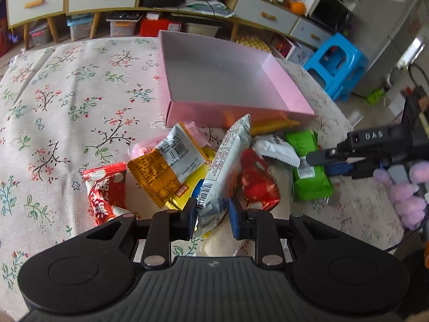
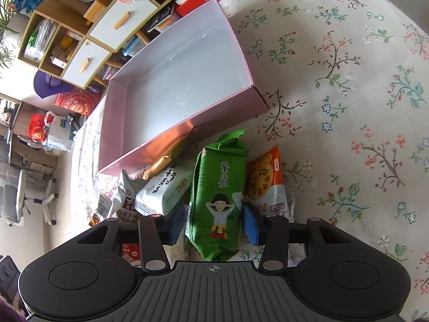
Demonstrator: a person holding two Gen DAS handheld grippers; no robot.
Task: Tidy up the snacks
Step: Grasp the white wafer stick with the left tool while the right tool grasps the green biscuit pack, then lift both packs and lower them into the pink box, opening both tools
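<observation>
**Both grippers clamped on packets beside the pink box**

Item one: your left gripper (image 1: pixel 211 216), sitting at the lower centre of the left wrist view, is pinching a long white snack packet (image 1: pixel 224 166) between its blue pads (image 1: pixel 234 221). The packet is standing tilted, its top leaning toward the upper right of the frame.

Item two: your right gripper (image 2: pixel 213 224), at the lower centre of the right wrist view, is closing its pads on a green snack bag (image 2: pixel 218 187) printed with a cartoon girl. In the left wrist view the same gripper is reaching in from the right edge onto that green bag (image 1: pixel 308 166).

Item three: the pink box (image 1: pixel 236 108), open-topped with a pale interior, is lying on the floral tablecloth (image 1: pixel 67 102) just above the snack pile in both views; in the right wrist view its near wall (image 2: pixel 150 145) is running diagonally through the centre left.

Item four, loose stock in the left wrist view: a red packet (image 1: pixel 106 191) at lower left, an orange packet (image 1: pixel 154 177) and a white-and-orange packet (image 1: pixel 179 151) overlapping it, a second red packet (image 1: pixel 257 185) just right of the white one.

Item five, loose stock in the right wrist view: an orange-and-white cracker packet (image 2: pixel 265 179) touching the green bag's right side, and a white packet (image 2: pixel 165 190) at its left.

A blue plastic stool (image 1: pixel 336 64) is standing at the upper right of the left wrist view.
</observation>
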